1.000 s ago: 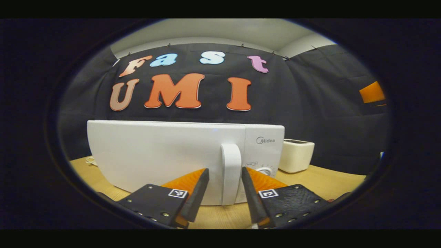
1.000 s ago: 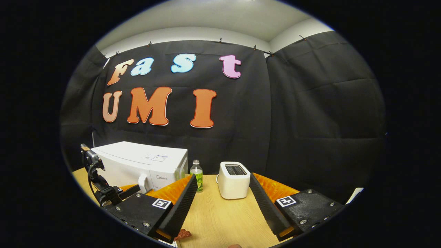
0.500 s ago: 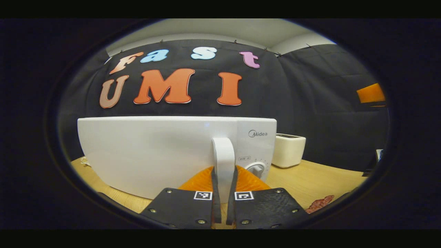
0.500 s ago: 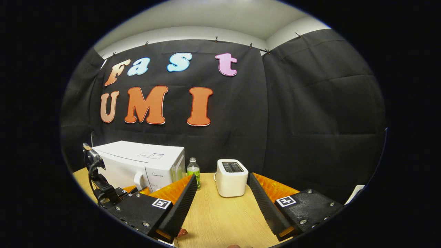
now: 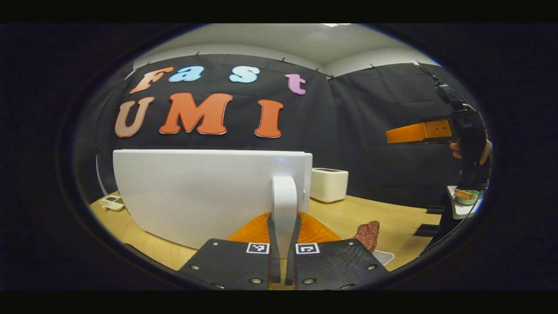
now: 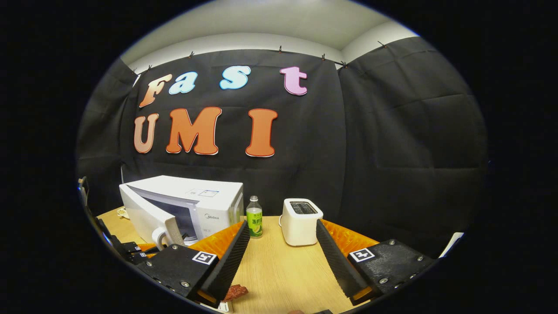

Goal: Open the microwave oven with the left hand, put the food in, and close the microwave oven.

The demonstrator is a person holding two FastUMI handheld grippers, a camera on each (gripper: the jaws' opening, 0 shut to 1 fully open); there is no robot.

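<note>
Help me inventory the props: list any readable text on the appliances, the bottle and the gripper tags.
Brand mark on the microwave front: too small to read.
Sticker on its top: too small to read.
Label on the bottle: blurred, unreadable.
Square tags on the right gripper: patterns, no words.
Toaster: no text visible.

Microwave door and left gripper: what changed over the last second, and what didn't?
The left gripper closed on the door handle and pulled the microwave door partly open. The right gripper stayed open over the table; the toaster, bottle and food kept their places.
</note>
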